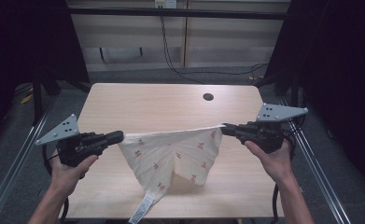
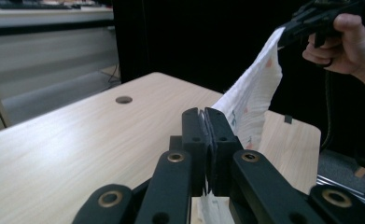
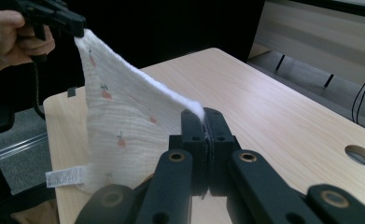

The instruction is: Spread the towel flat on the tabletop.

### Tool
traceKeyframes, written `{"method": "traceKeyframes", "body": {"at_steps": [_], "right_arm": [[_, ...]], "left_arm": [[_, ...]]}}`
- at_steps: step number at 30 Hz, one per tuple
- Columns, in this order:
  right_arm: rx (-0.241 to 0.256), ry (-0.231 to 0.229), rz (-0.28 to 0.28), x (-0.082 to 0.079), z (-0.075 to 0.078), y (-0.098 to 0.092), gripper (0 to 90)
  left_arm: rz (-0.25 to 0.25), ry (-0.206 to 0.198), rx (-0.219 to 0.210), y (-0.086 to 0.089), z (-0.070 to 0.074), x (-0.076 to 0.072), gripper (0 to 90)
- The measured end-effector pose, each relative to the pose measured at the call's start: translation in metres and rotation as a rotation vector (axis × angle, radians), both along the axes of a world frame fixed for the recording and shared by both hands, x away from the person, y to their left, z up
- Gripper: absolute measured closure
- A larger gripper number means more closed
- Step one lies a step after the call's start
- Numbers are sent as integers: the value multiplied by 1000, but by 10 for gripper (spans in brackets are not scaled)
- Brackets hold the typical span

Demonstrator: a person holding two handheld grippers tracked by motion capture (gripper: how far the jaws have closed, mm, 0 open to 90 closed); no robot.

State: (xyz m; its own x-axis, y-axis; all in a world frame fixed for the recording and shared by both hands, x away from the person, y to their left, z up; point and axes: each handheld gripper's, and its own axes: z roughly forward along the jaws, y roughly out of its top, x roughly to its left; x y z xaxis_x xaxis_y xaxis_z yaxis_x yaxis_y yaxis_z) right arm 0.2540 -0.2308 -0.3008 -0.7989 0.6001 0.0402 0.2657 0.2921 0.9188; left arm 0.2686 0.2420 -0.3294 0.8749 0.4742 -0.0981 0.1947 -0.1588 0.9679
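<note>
I hold the cloth (image 1: 171, 151) by two corners, my left claw (image 1: 121, 136) clamped on one and my right claw (image 1: 224, 128) clamped on the other; the top edge runs taut between them above the desk (image 1: 161, 100) while the rest hangs down in a point, its lower part resting on the wood near the front edge, the white label (image 1: 142, 209) trailing over that edge; in the left claw view the jaws stand closed with cloth (image 2: 252, 100) pinched between them, and the right claw view shows the same grip on the cloth (image 3: 124, 126).

To do this step well, I judge I should keep both claws level and the edge stretched, but not so hard that a corner slips out of the jaws; the middle sags in a fold, so I would lift a little and let it drop flat before lowering, laying the far edge first.

Around it, the desk is bare save a round hole (image 1: 208, 97) near the far right, well apart from the cloth; cables (image 1: 171, 56) run on the floor beyond; nothing blocks the way, though the label hanging off the front could drag the cloth askew.
</note>
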Motion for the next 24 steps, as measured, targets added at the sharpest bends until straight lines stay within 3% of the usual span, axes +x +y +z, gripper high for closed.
{"method": "traceKeyframes", "body": {"at_steps": [6,10,14,17,18,20,24], "right_arm": [[-20,-40,43,-24,19,2,890],[-28,-67,52,-35,28,4,890],[-27,-102,49,-42,35,4,889],[-27,-77,27,-34,27,1,890],[-29,-41,8,-24,13,-3,890],[-31,-30,0,-21,8,-4,889],[-25,22,-29,-6,-17,-10,889]], "left_arm": [[-12,-34,9,4,13,-16,882],[-11,-52,-10,7,21,-25,882],[-15,-47,-5,4,25,-23,882],[-6,-22,-4,-2,14,-9,882],[9,-23,5,-5,9,-5,882],[1,8,-10,-9,-3,5,881],[21,47,17,-18,-27,19,881]]}}
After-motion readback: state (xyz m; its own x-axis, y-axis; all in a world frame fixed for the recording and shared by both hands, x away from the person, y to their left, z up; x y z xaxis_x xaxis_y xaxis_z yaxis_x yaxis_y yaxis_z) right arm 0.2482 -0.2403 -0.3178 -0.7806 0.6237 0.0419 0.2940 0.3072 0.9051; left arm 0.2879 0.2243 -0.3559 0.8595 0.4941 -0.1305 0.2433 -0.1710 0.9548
